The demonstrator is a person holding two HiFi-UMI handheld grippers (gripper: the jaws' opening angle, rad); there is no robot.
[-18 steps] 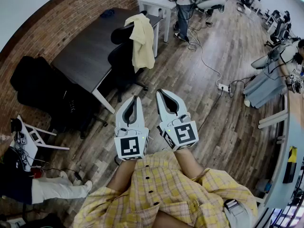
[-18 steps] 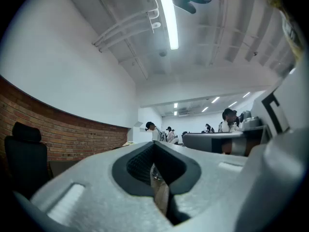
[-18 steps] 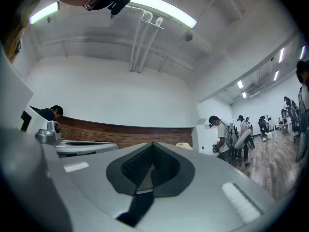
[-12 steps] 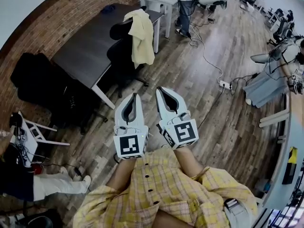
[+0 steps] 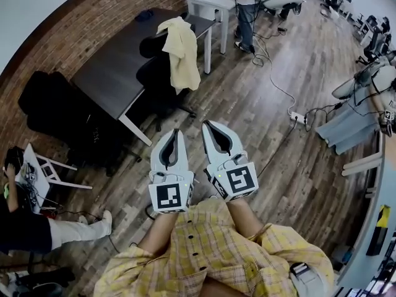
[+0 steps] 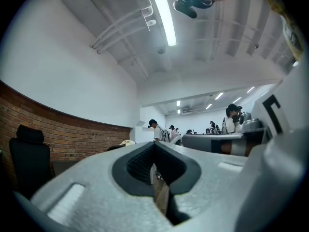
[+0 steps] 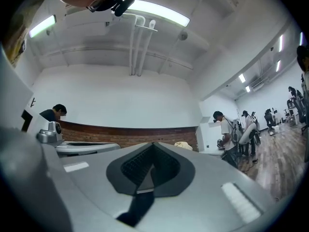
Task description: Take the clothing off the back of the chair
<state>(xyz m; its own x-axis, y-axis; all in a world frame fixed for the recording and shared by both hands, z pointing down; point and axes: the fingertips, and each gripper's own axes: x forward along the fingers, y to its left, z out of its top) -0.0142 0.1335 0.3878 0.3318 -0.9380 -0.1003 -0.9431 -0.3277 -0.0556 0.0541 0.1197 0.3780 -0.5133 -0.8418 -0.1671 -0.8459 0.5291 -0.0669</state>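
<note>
A pale yellow garment [image 5: 181, 47] hangs over the back of a black office chair [image 5: 156, 73] beside the dark table [image 5: 117, 64], far ahead in the head view. In the gripper views only the garment's top shows, small and distant [image 6: 127, 142] [image 7: 183, 145]. My left gripper [image 5: 174, 132] and right gripper [image 5: 206, 125] are held side by side close to my body, well short of the chair. Both have their jaws together with nothing between them [image 6: 154, 146] [image 7: 153, 146].
A brick wall [image 5: 93, 26] runs behind the table. Black bags [image 5: 49, 110] lie at the left, next to a white folding stand [image 5: 46, 172]. Cables and a power strip [image 5: 297, 116] cross the wooden floor. People stand at a white desk [image 5: 207, 2] further back; one person sits at lower left [image 5: 37, 231].
The view has shifted slightly; the chair with the garment sits a little lower and closer in the head view. Both grippers stay shut and side by side.
</note>
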